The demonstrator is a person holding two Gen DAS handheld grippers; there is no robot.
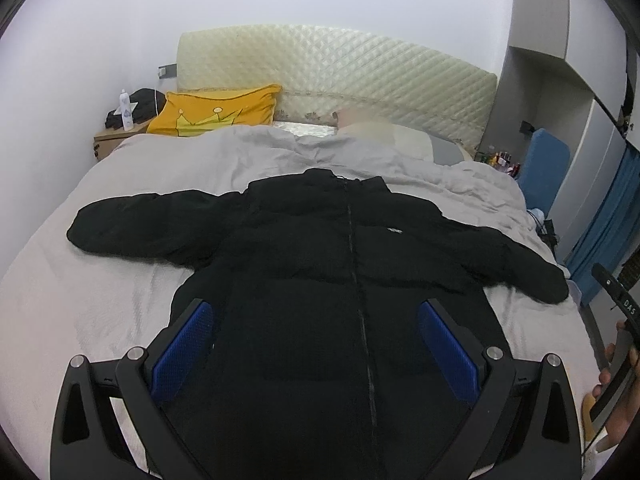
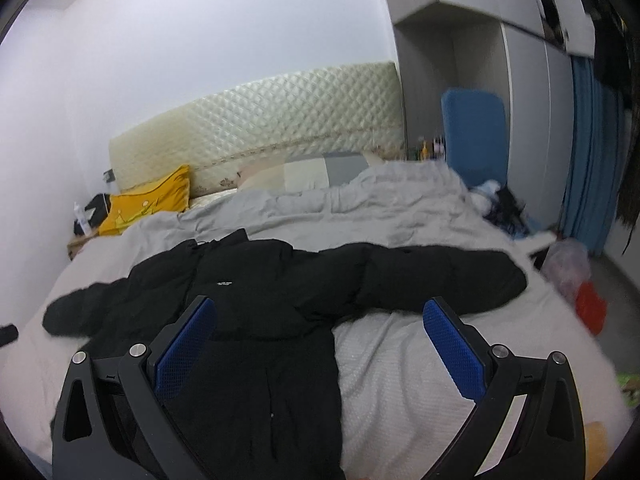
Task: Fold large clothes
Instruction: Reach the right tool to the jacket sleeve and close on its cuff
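- We see the left gripper [image 1: 314, 344] with jaws spread wide, holding nothing, above the jacket's lower half.
- The black puffer jacket [image 1: 320, 248] lies flat on the grey bed [image 1: 100, 312], sleeves outstretched, apparently zipped.
- The right gripper [image 2: 320, 346] is likewise spread, empty.

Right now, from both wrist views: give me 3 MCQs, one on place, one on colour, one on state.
1. Where does the black jacket lie?
A. on the grey bed cover
B. on the floor
C. on a chair

2. What colour is the crown pillow?
A. red
B. yellow
C. green

3. How do the left gripper and right gripper stand?
A. both shut on a sleeve
B. one shut
C. both open, holding nothing

Answers:
1 A, it is spread flat on the cover.
2 B, yellow beside the headboard.
3 C, blue pads wide apart in each view.
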